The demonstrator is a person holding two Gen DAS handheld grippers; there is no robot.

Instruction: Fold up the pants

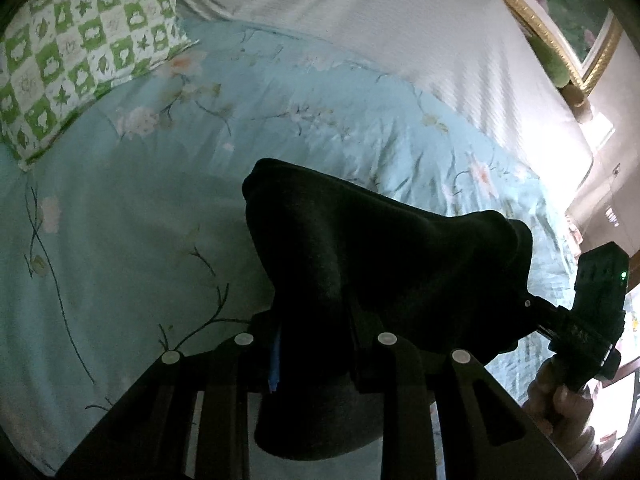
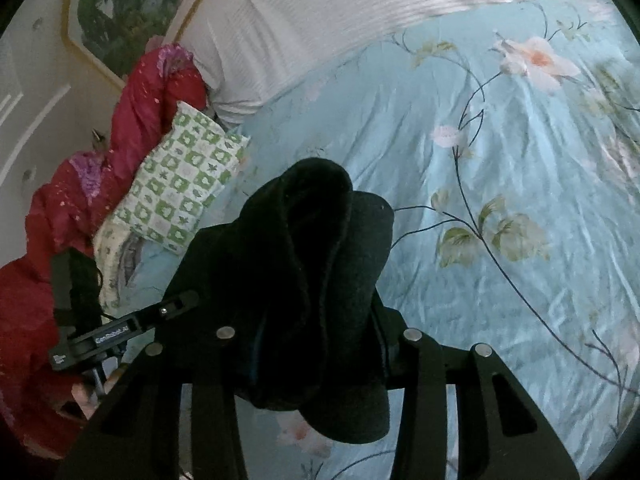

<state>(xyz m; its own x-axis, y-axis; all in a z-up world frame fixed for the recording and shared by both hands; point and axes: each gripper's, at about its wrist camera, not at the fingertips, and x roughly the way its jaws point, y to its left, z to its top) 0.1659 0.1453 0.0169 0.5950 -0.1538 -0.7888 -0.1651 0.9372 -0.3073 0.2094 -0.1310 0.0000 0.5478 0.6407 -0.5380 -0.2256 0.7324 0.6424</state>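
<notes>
The black pants (image 1: 360,248) hang bunched between my two grippers, lifted above the light blue floral bedspread (image 1: 140,208). My left gripper (image 1: 316,344) is shut on one end of the pants; cloth drapes over its fingers and hides the tips. In that view the right gripper (image 1: 532,308) grips the other end at the right. In the right wrist view the pants (image 2: 312,264) fold over my right gripper (image 2: 320,356), which is shut on them. The left gripper (image 2: 176,304) shows at the left, holding the cloth.
A green-and-white checked pillow (image 1: 80,52) lies at the bed's far left; it also shows in the right wrist view (image 2: 180,192). A red quilt (image 2: 80,200) is heaped beside it. A white ribbed sheet (image 1: 400,32) covers the head of the bed. A gold-framed picture (image 1: 568,20) hangs on the wall.
</notes>
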